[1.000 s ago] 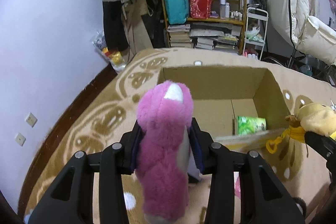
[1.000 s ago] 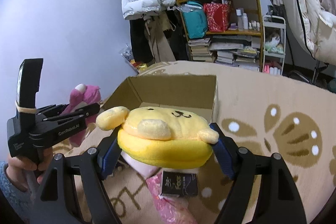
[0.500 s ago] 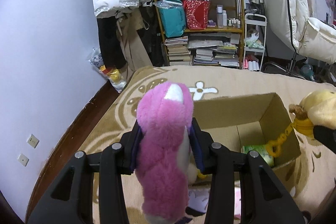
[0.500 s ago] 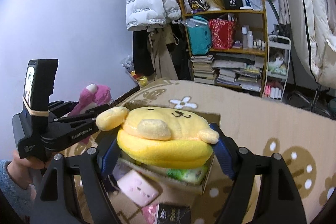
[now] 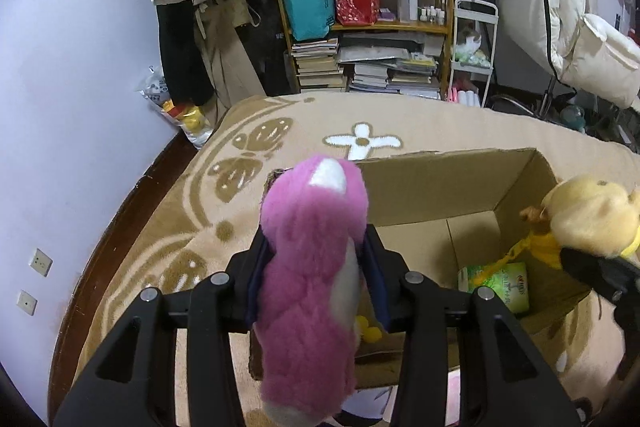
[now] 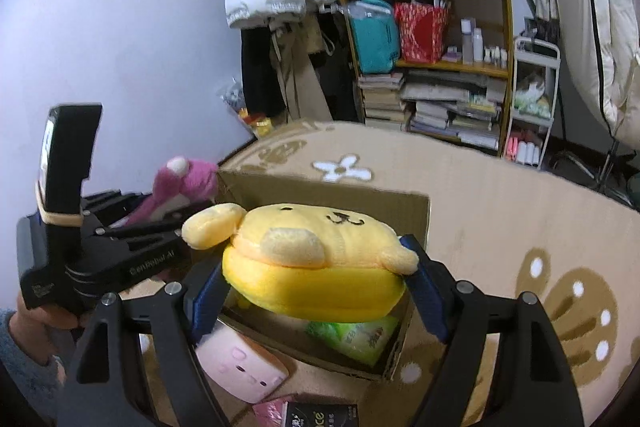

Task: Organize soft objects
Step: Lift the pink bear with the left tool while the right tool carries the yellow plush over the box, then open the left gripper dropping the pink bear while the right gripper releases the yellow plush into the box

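Note:
My left gripper [image 5: 316, 279] is shut on a pink plush toy [image 5: 312, 259] and holds it above the near left corner of an open cardboard box [image 5: 440, 183]. My right gripper [image 6: 316, 279] is shut on a yellow plush dog [image 6: 316, 259], held over the box [image 6: 332, 195]; the dog also shows at the right edge of the left wrist view [image 5: 588, 219]. The left gripper with the pink plush [image 6: 184, 183] shows at the left of the right wrist view. A green packet [image 5: 500, 283] and a small yellow item [image 5: 370, 331] lie inside the box.
The box stands on a beige patterned rug [image 5: 280, 131]. A pink square plush [image 6: 240, 367] and a dark packet [image 6: 320, 417] lie on the rug in front of the box. A cluttered bookshelf [image 5: 368, 27], hanging coats and a white cart [image 5: 472, 59] stand behind.
Both grippers have risen and moved forward with their toys, from in front of the box to above it. The box now sits lower and closer in both views.

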A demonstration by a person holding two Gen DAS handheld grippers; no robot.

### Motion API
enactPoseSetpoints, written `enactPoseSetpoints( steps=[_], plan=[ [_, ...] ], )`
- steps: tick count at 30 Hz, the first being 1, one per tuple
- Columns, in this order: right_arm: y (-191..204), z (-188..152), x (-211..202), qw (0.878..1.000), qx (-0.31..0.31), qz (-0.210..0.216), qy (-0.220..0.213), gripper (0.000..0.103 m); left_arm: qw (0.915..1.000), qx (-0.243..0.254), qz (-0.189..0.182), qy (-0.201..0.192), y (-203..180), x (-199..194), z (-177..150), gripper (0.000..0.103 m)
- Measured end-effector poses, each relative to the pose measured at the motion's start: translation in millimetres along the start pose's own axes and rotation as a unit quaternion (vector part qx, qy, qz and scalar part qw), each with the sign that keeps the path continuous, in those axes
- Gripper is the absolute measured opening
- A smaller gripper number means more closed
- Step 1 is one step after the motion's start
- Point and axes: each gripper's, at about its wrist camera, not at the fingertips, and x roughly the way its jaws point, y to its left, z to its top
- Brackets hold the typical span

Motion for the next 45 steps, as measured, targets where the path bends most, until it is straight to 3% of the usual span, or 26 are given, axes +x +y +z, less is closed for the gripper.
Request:
enactPoseSetpoints(
  steps=[7,16,21,24,26,28,32,36,45],
  plan=[
    [-9,-8,11,1.0,0.004,-0.006,0.019,0.085,0.9997,-0.015,-0.019,0.0,2,2,2,0.042],
    [-11,-9,10,1.0,0.005,-0.005,0.014,0.085,0.999,0.003,-0.033,-0.029,-11,-18,8,0.041],
    [-11,-8,10,1.0,0.007,-0.001,0.01,0.088,0.9982,-0.004,-0.051,-0.031,-16,-19,10,0.042],
    [-11,-7,10,1.0,0.011,-0.002,0.01,0.09,0.9988,-0.002,-0.043,-0.025,-18,-11,9,0.043],
    [-12,-7,10,1.0,0.014,-0.002,0.009,0.09,0.9988,-0.005,-0.047,-0.011,-18,-3,7,0.05],
    [-12,-6,9,1.0,0.016,0.0,0.009,0.091,0.9989,-0.011,-0.045,-0.006,-16,1,5,0.064],
    [-13,-7,9,1.0,0.018,-0.001,0.01,0.093,0.9994,-0.01,-0.031,-0.014,-14,-1,4,0.074],
    [-15,-7,5,1.0,0.023,-0.007,0.007,0.103,0.9996,-0.013,-0.022,-0.014,-8,-5,4,0.09],
    [-12,-10,-7,1.0,0.027,-0.005,0.013,0.103,0.9997,-0.019,0.012,0.0,8,-22,-3,0.099]
  ],
)
